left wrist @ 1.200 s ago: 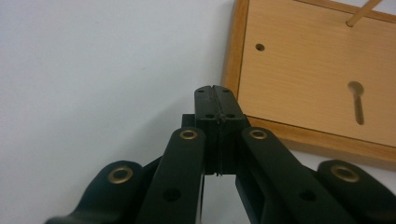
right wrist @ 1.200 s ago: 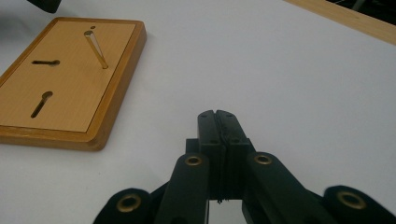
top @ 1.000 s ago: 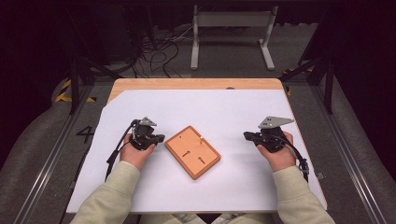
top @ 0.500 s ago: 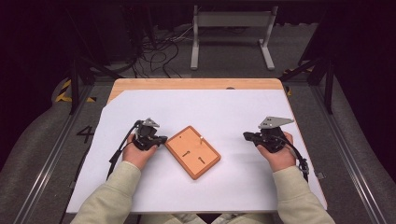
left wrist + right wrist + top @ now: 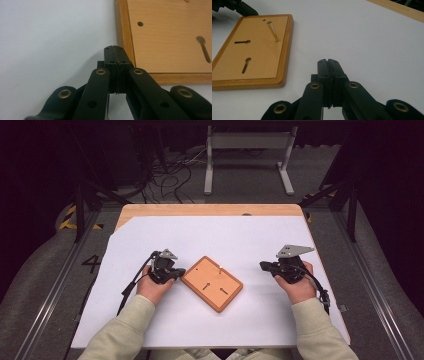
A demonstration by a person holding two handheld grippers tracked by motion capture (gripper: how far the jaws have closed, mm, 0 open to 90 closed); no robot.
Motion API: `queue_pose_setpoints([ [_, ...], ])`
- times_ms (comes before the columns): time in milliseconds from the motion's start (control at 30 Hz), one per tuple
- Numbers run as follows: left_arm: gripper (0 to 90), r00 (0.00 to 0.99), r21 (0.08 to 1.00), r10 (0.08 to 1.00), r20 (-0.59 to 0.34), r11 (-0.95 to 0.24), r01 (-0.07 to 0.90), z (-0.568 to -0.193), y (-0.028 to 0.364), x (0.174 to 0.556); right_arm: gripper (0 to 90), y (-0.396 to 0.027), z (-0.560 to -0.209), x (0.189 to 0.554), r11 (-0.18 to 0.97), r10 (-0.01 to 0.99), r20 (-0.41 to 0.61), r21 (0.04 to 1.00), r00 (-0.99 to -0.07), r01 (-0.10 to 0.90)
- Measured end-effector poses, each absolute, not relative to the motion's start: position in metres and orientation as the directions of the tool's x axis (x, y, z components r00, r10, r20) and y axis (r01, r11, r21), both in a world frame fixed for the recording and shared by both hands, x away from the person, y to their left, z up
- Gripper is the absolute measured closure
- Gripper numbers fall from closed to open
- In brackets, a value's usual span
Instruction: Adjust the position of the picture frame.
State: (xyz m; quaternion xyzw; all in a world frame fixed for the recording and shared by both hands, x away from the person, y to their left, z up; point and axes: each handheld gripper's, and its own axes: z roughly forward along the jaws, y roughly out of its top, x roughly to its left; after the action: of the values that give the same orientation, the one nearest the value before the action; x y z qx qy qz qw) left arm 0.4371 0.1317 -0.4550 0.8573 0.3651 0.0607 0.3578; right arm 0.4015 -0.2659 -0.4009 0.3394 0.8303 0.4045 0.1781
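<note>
- Two grippers are seen on the white sheet [image 5: 240,245] that covers the table [image 5: 200,210], one at each side of a wooden board [image 5: 212,283].
- Left gripper [image 5: 174,273]: jaws are pressed together with nothing between them, as is plain in the left gripper view [image 5: 115,53]. Its tips are placed at the board's near left corner, just beside the raised rim [image 5: 125,37]; contact with the rim cannot be judged.
- Right gripper [image 5: 265,266]: jaws are likewise clenched and nothing is held, as is confirmed in the right gripper view [image 5: 328,65]. It is kept well apart from the board, over bare sheet, and is pointed toward the board's side.
- Board: it is laid flat near the middle of the sheet, turned at an angle to the table edge. Two keyhole slots [image 5: 245,65] and one small round hole [image 5: 264,20] are cut into its face.
- Pin [image 5: 272,31]: one metal pin is stood in the board near its far edge; it reads as slanted in the right gripper view.
- Both grippers are gripped by hands [image 5: 155,290], and the forearms are covered by pale sleeves [image 5: 125,330].
- Cables [image 5: 131,282] are trailed from the grippers toward the near table edge.
</note>
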Motion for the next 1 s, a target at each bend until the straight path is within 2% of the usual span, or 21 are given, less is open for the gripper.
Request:
queue_pose_setpoints([
  [267, 89.8, 0.776, 0.647, 0.606, -0.175, -0.524, 0.555, -0.455, 0.109, 0.426, 88.8, -0.267, -0.401, 0.401, 0.438, 0.710, -0.018, 0.794, -0.704, 0.421],
  [433, 89.7, 0.798, 0.632, 0.590, -0.121, -0.574, 0.520, -0.452, 0.096, 0.415, 88.9, -0.266, -0.402, 0.402, 0.443, 0.708, -0.018, 0.790, -0.706, 0.424],
  [567, 89.6, 0.809, 0.648, 0.578, -0.102, -0.579, 0.495, -0.440, 0.104, 0.399, 89.5, -0.264, -0.407, 0.405, 0.455, 0.705, -0.015, 0.777, -0.709, 0.435],
  [733, 89.7, 0.835, 0.618, 0.530, -0.147, -0.610, 0.496, -0.437, 0.107, 0.378, 90.0, -0.258, -0.414, 0.410, 0.478, 0.696, -0.019, 0.759, -0.718, 0.443],
  [900, 89.8, 0.848, 0.562, 0.504, -0.163, -0.659, 0.500, -0.447, 0.093, 0.379, 90.0, -0.256, -0.417, 0.413, 0.480, 0.693, -0.012, 0.754, -0.721, 0.449],
  [1000, 89.7, 0.836, 0.564, 0.517, -0.183, -0.642, 0.520, -0.448, 0.091, 0.384, 90.0, -0.255, -0.419, 0.416, 0.479, 0.693, -0.004, 0.750, -0.721, 0.456],
])
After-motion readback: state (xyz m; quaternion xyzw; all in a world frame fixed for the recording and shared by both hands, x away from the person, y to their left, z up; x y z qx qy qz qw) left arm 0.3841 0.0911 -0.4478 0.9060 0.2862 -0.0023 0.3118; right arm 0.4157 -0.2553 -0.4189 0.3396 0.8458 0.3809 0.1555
